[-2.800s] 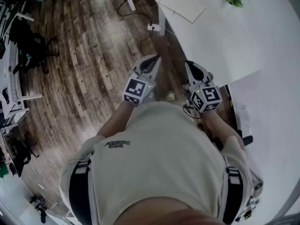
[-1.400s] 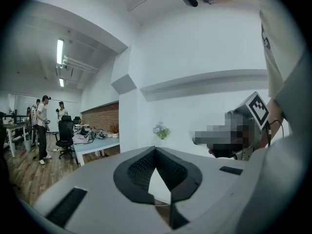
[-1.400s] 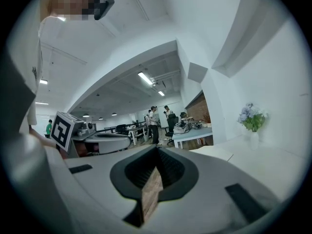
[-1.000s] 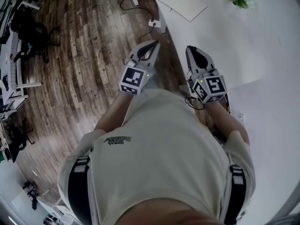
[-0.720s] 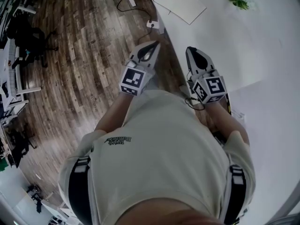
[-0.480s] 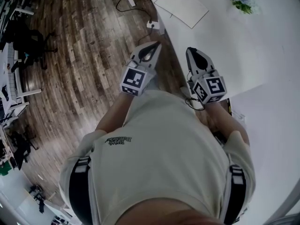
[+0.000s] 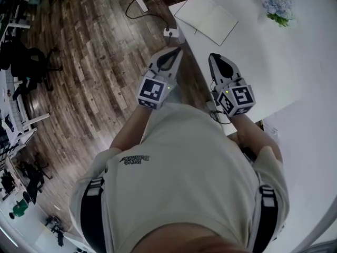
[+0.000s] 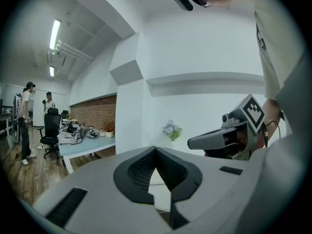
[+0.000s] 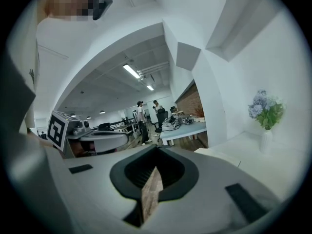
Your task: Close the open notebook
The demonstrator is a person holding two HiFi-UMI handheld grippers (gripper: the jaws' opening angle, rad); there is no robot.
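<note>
The open notebook [image 7: 208, 17] lies flat with white pages up, near the corner of the white table [image 7: 274, 62] at the top of the head view. My left gripper [image 7: 176, 50] hangs over the wooden floor just short of the table edge, jaws meeting at the tip, nothing in them. My right gripper [image 7: 212, 56] is beside it at the table edge, shut and empty as well. Both point toward the notebook and stay well apart from it. In the left gripper view the closed jaws [image 8: 156, 149] fill the foreground, with the right gripper [image 8: 197, 142] alongside.
A small vase of pale blue flowers [image 7: 279, 8] stands on the table beyond the notebook. A cable and socket block [image 7: 171, 33] lie on the floor by the table leg. Office chairs [image 7: 26, 62] stand far left. Two people [image 9: 146, 116] stand by distant desks.
The person has stepped toward the table, so the notebook and flowers sit lower and nearer in the head view. Both grippers moved forward together and stayed shut.
</note>
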